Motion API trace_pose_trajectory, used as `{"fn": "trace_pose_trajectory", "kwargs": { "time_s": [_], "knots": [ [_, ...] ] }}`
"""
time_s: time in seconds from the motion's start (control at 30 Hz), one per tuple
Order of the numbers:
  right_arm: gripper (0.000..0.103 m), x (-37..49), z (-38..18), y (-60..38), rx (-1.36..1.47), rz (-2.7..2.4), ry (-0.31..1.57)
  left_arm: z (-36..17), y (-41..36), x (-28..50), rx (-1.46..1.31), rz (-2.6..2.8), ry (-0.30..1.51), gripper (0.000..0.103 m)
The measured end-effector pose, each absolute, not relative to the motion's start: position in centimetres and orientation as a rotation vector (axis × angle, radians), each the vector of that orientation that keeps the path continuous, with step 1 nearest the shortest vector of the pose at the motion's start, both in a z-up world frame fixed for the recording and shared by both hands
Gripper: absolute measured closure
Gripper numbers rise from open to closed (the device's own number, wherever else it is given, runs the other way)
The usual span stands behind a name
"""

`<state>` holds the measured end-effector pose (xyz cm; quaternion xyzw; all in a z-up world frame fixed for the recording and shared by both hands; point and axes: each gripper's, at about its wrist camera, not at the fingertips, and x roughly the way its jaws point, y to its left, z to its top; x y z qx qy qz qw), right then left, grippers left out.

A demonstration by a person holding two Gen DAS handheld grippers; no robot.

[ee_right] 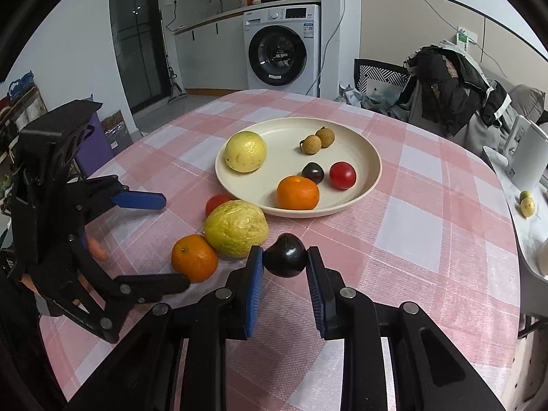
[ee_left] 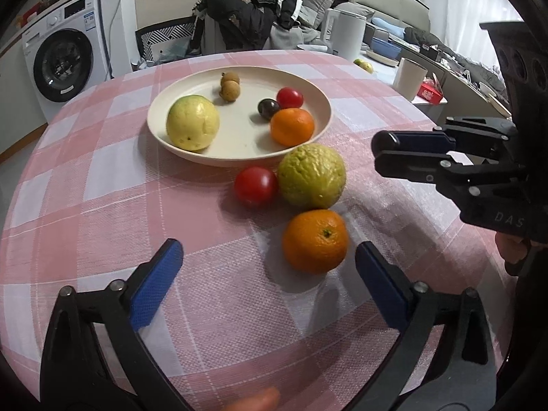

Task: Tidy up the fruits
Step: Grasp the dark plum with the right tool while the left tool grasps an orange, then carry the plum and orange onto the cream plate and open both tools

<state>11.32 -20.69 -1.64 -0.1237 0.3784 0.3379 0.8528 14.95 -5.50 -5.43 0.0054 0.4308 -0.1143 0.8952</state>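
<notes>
From the left wrist view the left gripper (ee_left: 269, 275) stands wide open, empty, around the loose orange (ee_left: 314, 240) on the checked tablecloth (ee_left: 85, 205), while the right wrist view shows the right gripper (ee_right: 285, 263) clamping a dark plum (ee_right: 286, 255), probably next carried to the plate (ee_right: 373, 174).

A cream plate (ee_left: 322, 102) holds a yellow guava (ee_left: 192, 122), two brown longans (ee_left: 229, 86), a dark plum (ee_left: 268, 109), a red tomato (ee_left: 289, 98) and an orange (ee_left: 291, 126). Beside it on the table lie a second tomato (ee_left: 255, 185), a greenish guava (ee_left: 311, 175) and another orange (ee_left: 315, 240). A dark fruit (ee_right: 285, 255), probably a plum, sits clamped between blue pads.
</notes>
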Motion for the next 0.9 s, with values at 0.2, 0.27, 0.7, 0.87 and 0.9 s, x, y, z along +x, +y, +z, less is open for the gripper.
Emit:
{"fn": "trace_pose_trajectory", "kwargs": {
  "time_s": [0.2,0.27,0.7,0.87,0.9],
  "knots": [
    [0.077,11.3,-1.7,-20.7,-0.258,0.711,0.795,-5.8,-6.6,15.0,0.035,-0.301,0.916,0.042],
    [0.077,11.4,-1.7,-20.8,-0.255,0.708,0.797,-5.7,-6.8,14.8,0.031,-0.337,0.908,0.054],
    [0.077,11.3,-1.7,-20.7,-0.253,0.706,0.787,-4.1,-6.2,13.5,0.001,-0.37,0.841,0.068],
    [0.077,11.4,-1.2,-21.1,-0.234,0.703,0.768,-2.6,-5.5,12.9,-0.001,-0.354,0.779,0.068],
    [0.077,11.4,-1.1,-21.2,-0.228,0.7,0.762,-2.4,-5.3,12.8,-0.007,-0.35,0.771,0.068]
  ]
}}
